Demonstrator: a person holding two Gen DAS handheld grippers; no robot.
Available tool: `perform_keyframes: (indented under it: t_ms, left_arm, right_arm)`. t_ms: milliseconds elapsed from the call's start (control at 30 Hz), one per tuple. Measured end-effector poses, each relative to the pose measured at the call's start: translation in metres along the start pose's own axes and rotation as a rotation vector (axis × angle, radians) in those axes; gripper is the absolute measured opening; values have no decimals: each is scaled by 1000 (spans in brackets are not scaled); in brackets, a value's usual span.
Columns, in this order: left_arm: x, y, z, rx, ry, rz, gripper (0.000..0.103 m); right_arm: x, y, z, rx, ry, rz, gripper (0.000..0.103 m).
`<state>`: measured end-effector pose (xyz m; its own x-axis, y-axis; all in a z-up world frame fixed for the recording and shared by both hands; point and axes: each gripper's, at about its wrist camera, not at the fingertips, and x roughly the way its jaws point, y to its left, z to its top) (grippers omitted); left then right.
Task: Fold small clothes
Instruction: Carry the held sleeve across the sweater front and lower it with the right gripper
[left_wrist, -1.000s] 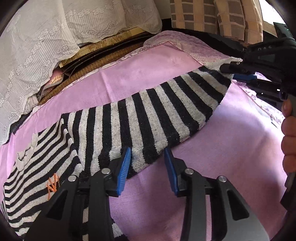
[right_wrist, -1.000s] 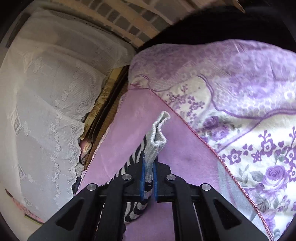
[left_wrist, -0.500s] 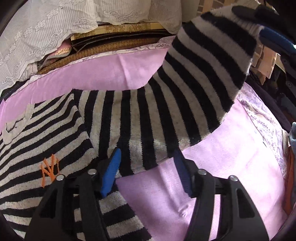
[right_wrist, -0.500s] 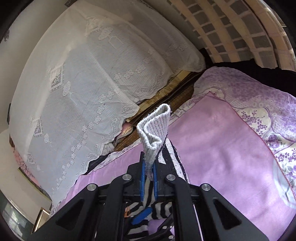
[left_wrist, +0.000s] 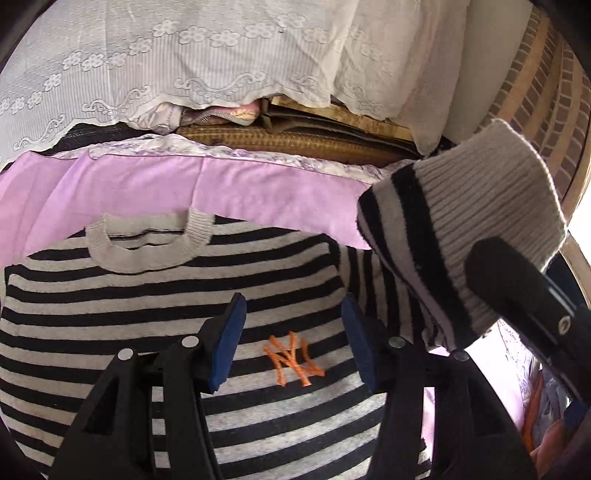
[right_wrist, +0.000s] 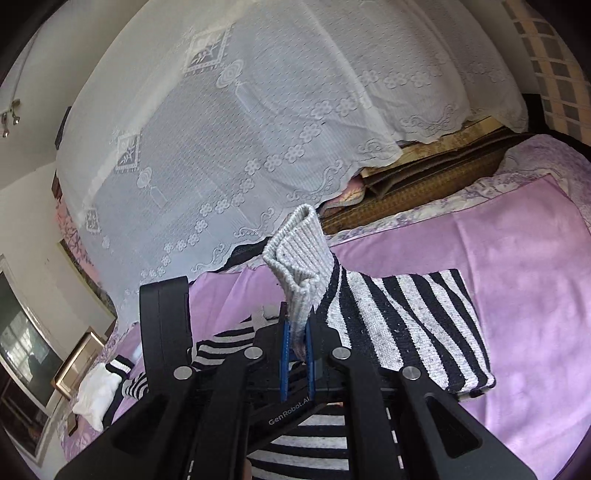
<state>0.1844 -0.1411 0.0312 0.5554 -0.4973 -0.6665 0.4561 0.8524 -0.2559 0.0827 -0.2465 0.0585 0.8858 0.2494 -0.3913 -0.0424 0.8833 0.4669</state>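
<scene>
Sweater (left_wrist: 155, 295) in black and grey-white horizontal stripes lies flat, front up, on a pink-lilac sheet (left_wrist: 258, 192). Its knit looks soft and slightly fuzzy, with a plain grey ribbed collar (left_wrist: 147, 254) at the far edge and a small orange stitched "NY" logo (left_wrist: 293, 356) on the chest. One sleeve (right_wrist: 410, 325) is lifted off the sheet and bent back toward the body, the stripes running across its width; it ends in a plain grey ribbed cuff (right_wrist: 299, 258), which stands upright and folded on itself.

That cuff is pinched between the blue pads of the right gripper (right_wrist: 295, 354), whose jaws are clamped tight on the fabric. In the left wrist view the same cuff (left_wrist: 491, 206) hangs raised at the right, above the sweater's shoulder, with the right gripper's black finger (left_wrist: 517, 291) pressed against it.

The left gripper (left_wrist: 291, 343) hovers over the chest with its jaws spread wide, the blue pads (left_wrist: 229, 343) on either side of the logo and gripping nothing; whether they touch the knit cannot be told.

Beyond the sheet sits a floral purple-and-white border (left_wrist: 236, 155), then stacked woven mats (left_wrist: 295, 140) and a white lace cloth (left_wrist: 184, 55) draped over them. A small white and striped garment (right_wrist: 99, 387) lies at the left edge in the right wrist view.
</scene>
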Motion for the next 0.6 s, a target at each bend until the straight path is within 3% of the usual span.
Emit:
perform_keyframes:
  t_ms: [300, 433, 600]
  left_arm:
    - [-35, 91, -3, -57, -34, 116, 55]
    - [-28, 126, -15, -84, -9, 172, 58]
    - [-8, 167, -35, -146, 64, 239, 64]
  right_arm:
    - [71, 82, -25, -73, 108, 59, 8]
    - [103, 96, -39, -92, 155, 29, 8]
    - [140, 85, -63, -95, 241, -21, 11]
